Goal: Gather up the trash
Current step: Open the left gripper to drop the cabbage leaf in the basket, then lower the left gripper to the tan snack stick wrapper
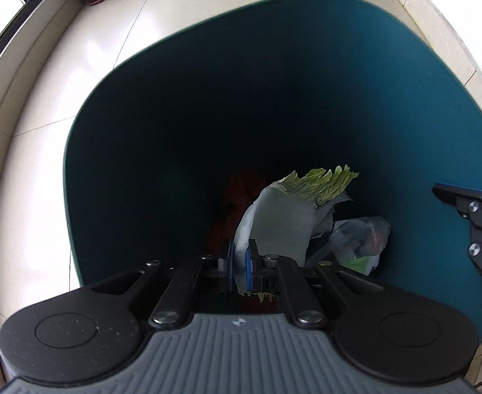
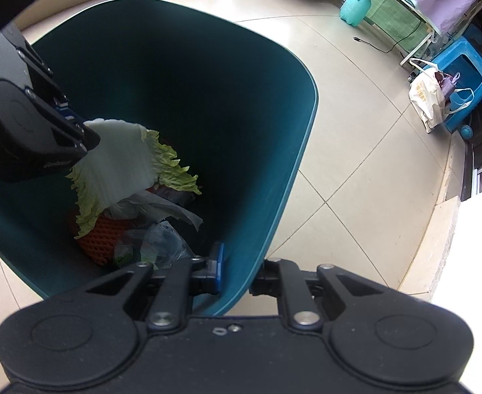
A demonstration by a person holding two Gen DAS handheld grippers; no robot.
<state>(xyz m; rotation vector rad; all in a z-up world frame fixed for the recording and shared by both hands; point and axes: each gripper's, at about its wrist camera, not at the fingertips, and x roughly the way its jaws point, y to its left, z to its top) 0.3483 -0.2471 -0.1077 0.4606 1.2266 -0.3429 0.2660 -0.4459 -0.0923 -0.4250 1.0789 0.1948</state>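
Left wrist view: we see the left tool with its blue pads closed on the pale stalk end of a cabbage leaf. The leaf hangs inside the mouth of the dark teal bin, above the waste at the bottom. It has a broad, whitish, waxy rib and a frilled yellow-green edge at its far end.

Below and right of the leaf we note a crumpled clear plastic bag. A dim red mass lies to the left, too dark here to identify. At the right edge, part of the right tool shows against the bin wall.

Right wrist view: we see the right tool clamped on the near rim of the bin, one blue pad inside the wall and the other finger outside it. From this side the left tool enters at the left, and the leaf shows its full width, with frilled green along both edges.

This view resolves the red mass as an orange foam net, touching the leaf tip. It also shows crumpled grey-white paper or film beside the bag.

Only this view shows the surroundings: a tiled floor, a turquoise spray bottle, a blue stool and a cream tote bag.
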